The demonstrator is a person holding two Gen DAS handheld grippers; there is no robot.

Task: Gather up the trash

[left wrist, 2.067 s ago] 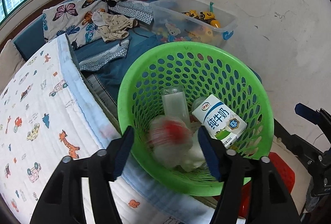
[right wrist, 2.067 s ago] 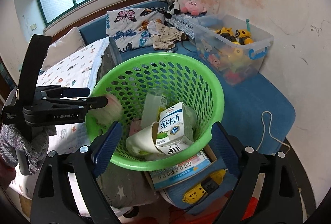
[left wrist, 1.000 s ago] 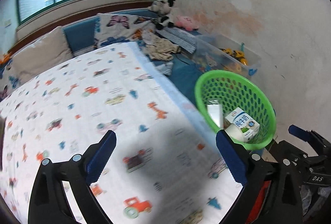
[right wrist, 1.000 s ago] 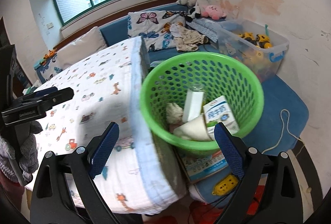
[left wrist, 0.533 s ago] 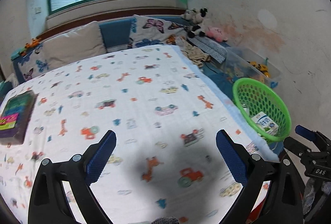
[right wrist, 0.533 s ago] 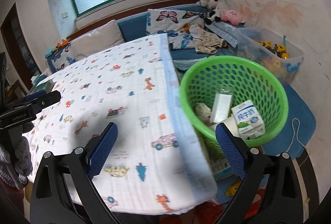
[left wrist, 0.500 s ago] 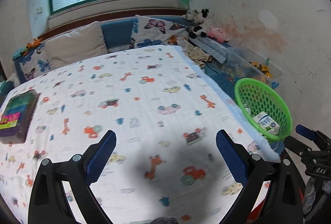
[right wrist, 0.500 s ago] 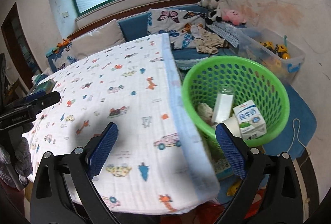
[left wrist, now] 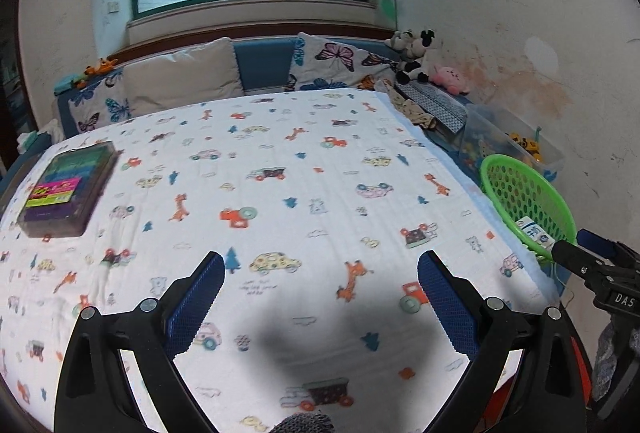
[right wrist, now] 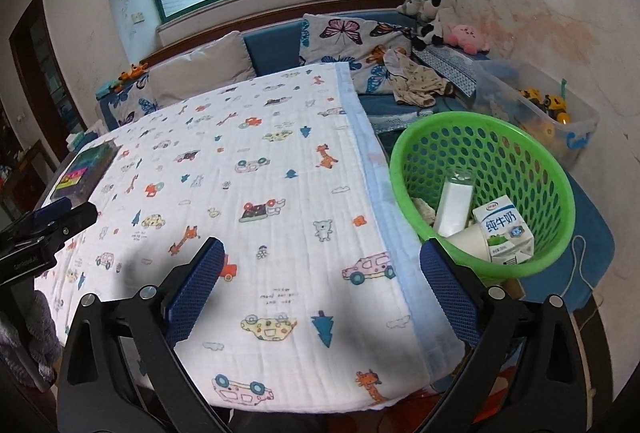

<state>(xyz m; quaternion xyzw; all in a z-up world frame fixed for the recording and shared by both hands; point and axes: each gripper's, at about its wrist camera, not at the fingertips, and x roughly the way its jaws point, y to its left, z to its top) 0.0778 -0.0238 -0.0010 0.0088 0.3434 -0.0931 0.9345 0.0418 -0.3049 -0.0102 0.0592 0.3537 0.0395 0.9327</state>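
A green basket (right wrist: 472,127) stands beside the right edge of a table covered with a printed white cloth (right wrist: 256,201). In the basket lie a milk carton (right wrist: 505,229), a clear bottle (right wrist: 454,199), a white cup (right wrist: 468,239) and a crumpled scrap. The basket (left wrist: 524,193) shows at the right in the left wrist view, with the carton (left wrist: 534,231) inside. My left gripper (left wrist: 320,269) hovers over the cloth, open and empty. My right gripper (right wrist: 320,257) is still opening, wide over the cloth's right edge, with nothing between its fingers.
A dark box with coloured labels (left wrist: 66,189) lies on the cloth at the far left. Behind the table runs a blue bench with cushions (left wrist: 180,81) and plush toys (left wrist: 412,57). A clear toy bin (right wrist: 536,105) sits behind the basket, by the wall.
Both grippers have drawn back from the basket and swung left over the table. The basket has slid to the right in both views, and the dark box has come into sight.
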